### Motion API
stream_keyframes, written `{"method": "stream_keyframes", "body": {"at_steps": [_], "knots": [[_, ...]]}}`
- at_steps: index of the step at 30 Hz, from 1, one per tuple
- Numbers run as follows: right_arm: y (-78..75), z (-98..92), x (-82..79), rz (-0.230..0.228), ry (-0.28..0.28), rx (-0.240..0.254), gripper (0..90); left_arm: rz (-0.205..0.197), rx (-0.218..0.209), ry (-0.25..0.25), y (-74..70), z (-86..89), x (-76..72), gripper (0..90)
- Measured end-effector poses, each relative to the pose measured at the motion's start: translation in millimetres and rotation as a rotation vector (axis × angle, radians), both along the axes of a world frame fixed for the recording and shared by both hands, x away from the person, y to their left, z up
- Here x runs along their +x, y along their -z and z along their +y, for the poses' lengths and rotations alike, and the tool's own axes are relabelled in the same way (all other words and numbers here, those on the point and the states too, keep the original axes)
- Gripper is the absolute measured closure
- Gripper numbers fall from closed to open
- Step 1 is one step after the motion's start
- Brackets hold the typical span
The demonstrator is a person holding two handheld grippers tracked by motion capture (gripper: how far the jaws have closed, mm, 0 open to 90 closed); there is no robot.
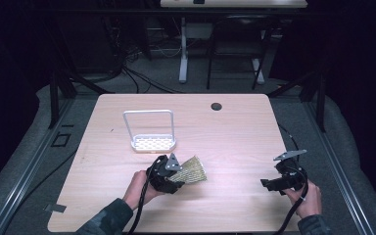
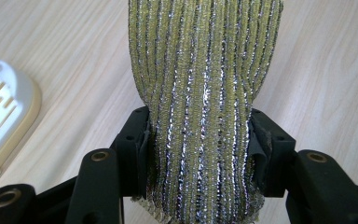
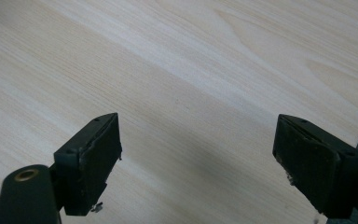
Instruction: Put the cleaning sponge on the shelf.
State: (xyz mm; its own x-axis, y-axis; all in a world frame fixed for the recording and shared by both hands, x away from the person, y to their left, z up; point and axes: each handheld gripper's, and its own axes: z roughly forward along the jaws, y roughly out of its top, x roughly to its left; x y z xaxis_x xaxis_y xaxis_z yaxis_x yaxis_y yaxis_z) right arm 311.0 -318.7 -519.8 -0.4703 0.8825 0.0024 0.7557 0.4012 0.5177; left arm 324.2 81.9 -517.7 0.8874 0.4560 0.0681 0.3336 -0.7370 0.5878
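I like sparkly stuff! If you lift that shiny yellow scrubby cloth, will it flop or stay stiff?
The glittery yellow-green knitted scrubbing cloth probably flops: it bunches into folds where the left gripper squeezes it. It likely weighs little, being a thin, open knit. Its rough threads should resist slipping.

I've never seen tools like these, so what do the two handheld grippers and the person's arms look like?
Both the left gripper and the right gripper are black, each with two blocky jaws, brass-coloured rivets, a grey three-cornered plate on top and a black cable trailing back. The person wears dark, mottled long sleeves.

one scouring cloth (image 1: 192, 170), one white rack (image 1: 152, 142)
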Motion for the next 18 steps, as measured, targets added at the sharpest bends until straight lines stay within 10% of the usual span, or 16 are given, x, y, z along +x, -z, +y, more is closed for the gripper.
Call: {"method": "stream_keyframes", "body": {"at_steps": [18], "knots": [[0.9, -0.1, -0.1, -0.004, 0.003, 0.004, 15.2, -0.007, -0.006, -0.101, 2.2, 44.6, -6.6, 47.9]]}}
